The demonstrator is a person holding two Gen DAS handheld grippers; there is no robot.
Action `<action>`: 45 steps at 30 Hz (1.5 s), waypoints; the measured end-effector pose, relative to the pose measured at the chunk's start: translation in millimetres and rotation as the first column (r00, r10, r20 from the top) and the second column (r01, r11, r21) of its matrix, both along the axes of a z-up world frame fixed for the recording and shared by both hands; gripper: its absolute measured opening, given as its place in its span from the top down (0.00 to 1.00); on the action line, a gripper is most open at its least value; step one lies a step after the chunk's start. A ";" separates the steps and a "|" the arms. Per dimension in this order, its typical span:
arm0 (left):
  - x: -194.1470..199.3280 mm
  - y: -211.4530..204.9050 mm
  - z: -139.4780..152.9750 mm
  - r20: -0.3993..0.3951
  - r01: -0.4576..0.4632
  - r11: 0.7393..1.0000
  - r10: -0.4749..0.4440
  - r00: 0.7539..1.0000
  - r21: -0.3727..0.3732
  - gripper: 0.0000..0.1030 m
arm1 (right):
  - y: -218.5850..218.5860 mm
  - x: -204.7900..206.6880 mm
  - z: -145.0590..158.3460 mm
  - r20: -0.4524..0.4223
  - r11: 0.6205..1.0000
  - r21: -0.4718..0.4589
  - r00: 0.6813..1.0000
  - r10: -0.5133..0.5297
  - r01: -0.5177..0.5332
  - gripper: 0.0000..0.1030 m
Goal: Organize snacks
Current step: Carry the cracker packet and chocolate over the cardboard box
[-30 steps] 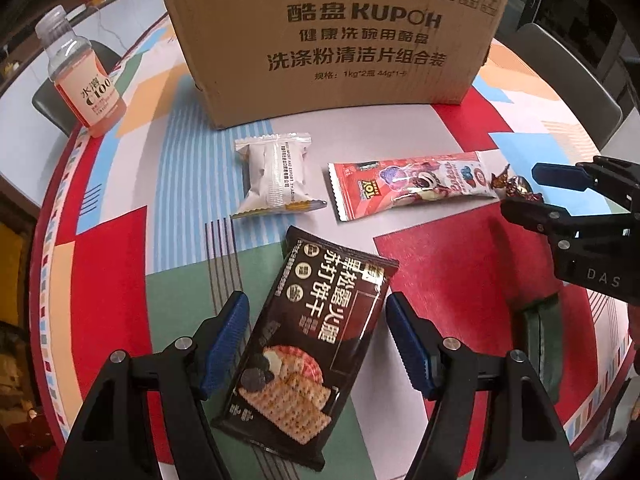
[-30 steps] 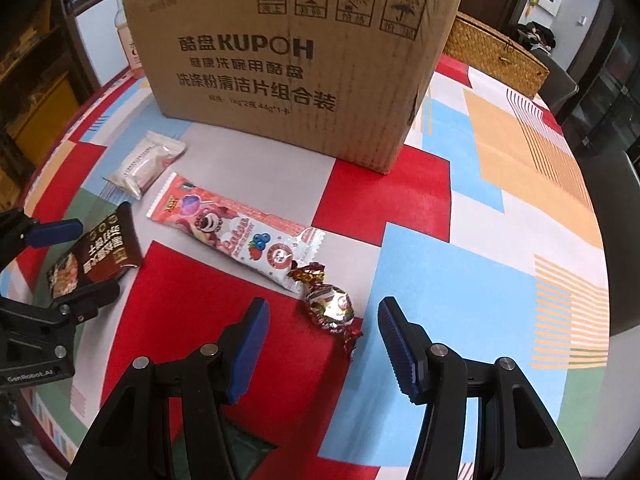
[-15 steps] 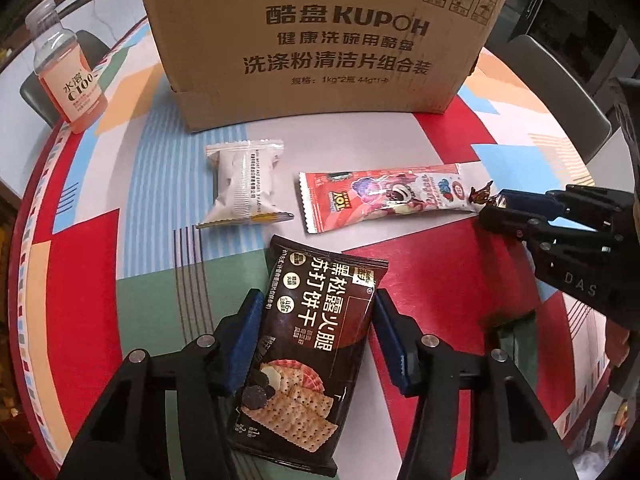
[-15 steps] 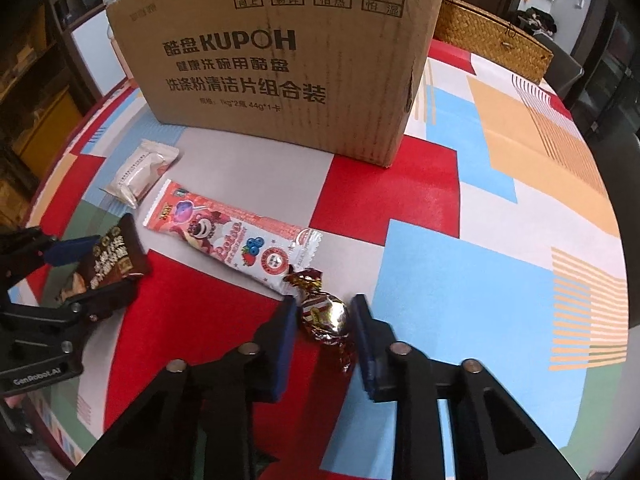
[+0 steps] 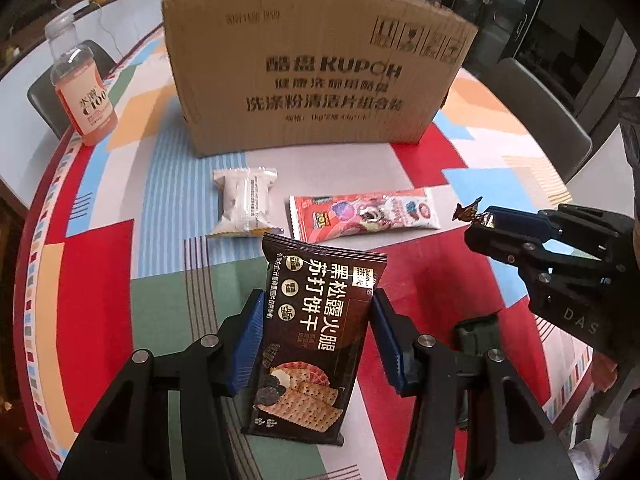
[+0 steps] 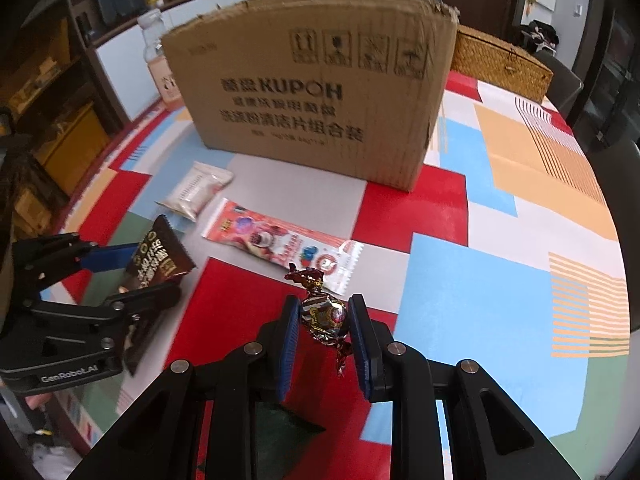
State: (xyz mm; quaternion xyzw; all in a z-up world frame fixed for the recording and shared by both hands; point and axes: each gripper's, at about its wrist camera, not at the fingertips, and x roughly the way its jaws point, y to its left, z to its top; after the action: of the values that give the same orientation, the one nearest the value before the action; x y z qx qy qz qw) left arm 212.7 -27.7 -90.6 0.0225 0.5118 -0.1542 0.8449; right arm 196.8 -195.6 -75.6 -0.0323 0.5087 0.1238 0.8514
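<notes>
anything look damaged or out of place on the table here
Only the cardboard box: its top edge is ragged and torn, as if the flaps were ripped off. The white snack pack and the long red packet lie flat in front of it, intact. Nothing is spilled.

One cardboard box (image 5: 320, 76), one drink bottle (image 5: 82, 92), four snacks: dark cracker packet (image 5: 316, 328), white packet (image 5: 245, 204), red bar (image 5: 362, 216), foil candy (image 6: 323, 314)

Dim indoor light; fisheye-bent edges; box print perhaps motion-blurred.
</notes>
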 end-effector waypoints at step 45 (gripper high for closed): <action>18.8 14.3 161.8 0.434 -0.023 0.991 0.078 0.897 -0.130 0.53 | 1.8 23.0 136.2 0.378 0.984 0.176 0.921 -0.094 0.029 0.75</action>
State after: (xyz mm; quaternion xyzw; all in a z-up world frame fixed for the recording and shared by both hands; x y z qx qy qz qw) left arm 231.5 -13.4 71.2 -0.0083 0.2985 -0.1539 0.9419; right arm 219.8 -193.8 60.7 0.0315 0.3204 0.1304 0.9377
